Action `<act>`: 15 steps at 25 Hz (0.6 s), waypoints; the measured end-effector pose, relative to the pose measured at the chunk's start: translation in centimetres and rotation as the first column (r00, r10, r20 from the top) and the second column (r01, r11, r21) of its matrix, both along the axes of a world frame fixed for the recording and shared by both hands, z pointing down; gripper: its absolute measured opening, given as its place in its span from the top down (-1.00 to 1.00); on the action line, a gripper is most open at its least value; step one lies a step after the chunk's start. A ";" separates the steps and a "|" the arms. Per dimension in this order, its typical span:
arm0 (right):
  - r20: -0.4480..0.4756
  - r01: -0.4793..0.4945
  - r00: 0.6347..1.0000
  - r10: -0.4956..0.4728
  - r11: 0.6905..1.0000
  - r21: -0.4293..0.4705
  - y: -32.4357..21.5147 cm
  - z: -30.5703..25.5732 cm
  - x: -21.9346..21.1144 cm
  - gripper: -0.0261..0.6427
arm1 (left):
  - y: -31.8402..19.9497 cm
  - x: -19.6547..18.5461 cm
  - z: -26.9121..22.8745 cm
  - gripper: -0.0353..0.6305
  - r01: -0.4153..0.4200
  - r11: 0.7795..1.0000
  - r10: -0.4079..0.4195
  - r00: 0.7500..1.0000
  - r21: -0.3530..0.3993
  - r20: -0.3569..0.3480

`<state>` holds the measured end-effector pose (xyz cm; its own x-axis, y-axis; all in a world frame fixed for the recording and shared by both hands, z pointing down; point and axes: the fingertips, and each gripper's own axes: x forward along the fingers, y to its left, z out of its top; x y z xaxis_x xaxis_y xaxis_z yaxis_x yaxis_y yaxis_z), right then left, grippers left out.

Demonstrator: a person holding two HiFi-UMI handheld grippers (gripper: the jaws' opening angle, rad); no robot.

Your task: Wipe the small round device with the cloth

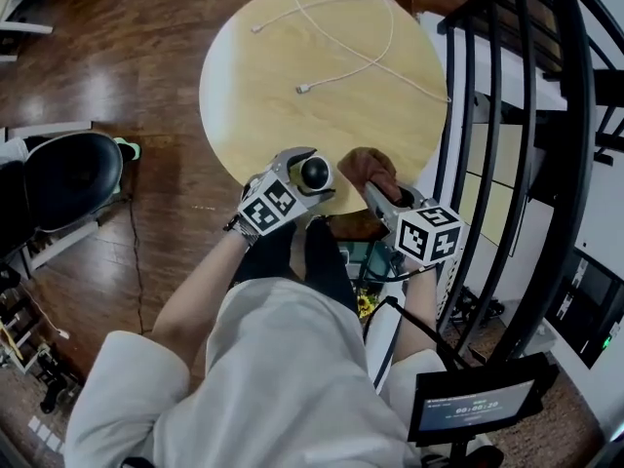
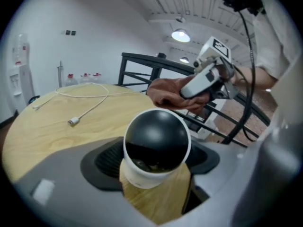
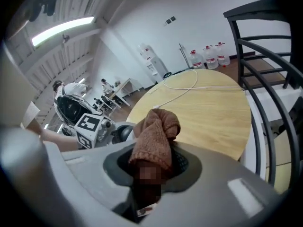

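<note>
Over the near edge of the table (image 1: 292, 76), the wipe is judged not yet begun. The left gripper (image 1: 304, 175) is clamped wide on the device (image 2: 157, 141), which is held between its jaws. The right gripper (image 1: 375, 185) is closed on the cloth (image 3: 154, 138), which is bunched at its tip, near the device but apart from it. The cloth's loose fold is best laid on the dark dome and drawn round it while the left grip is kept steady. A railing (image 1: 507, 115) is close on the right gripper's outer side, so swings that way are best kept small. A cable (image 2: 73, 121) lies well ahead of both.
</note>
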<state>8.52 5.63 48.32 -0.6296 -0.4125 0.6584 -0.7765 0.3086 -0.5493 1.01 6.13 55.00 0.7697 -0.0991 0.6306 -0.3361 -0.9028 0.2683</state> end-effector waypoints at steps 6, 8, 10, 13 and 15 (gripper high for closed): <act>0.055 0.167 0.985 -0.165 0.986 -0.016 0.5 -0.5 -3.4 0.66 | 1.2 -1.3 -0.1 -0.28 -0.302 0.953 0.303 0.952 0.021 -0.039; 0.066 0.210 0.976 -0.208 0.977 -0.030 0.7 -0.3 -4.4 0.66 | 1.7 -1.3 0.0 -0.28 -0.374 0.927 0.375 0.927 0.037 -0.017; 0.071 0.247 0.967 -0.243 0.968 -0.043 1.0 -0.2 -5.2 0.66 | 1.9 -1.3 0.1 -0.28 -0.411 0.911 0.411 0.912 0.040 -0.005; 0.069 0.290 0.956 -0.286 0.955 -0.063 1.2 0.2 -6.1 0.66 | 2.1 -1.2 0.1 -0.28 -0.425 0.904 0.426 0.905 0.040 0.006; 0.047 0.325 0.945 -0.322 0.943 -0.077 1.3 0.7 -6.7 0.66 | 2.0 -1.2 0.1 -0.28 -0.422 0.906 0.422 0.906 0.040 0.008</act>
<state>1.82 6.91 48.98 -0.7419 -0.1278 0.6582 -0.6235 0.4927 -0.6070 -0.16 8.12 55.15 0.7455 0.2105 0.6324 0.0792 -0.9701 0.2296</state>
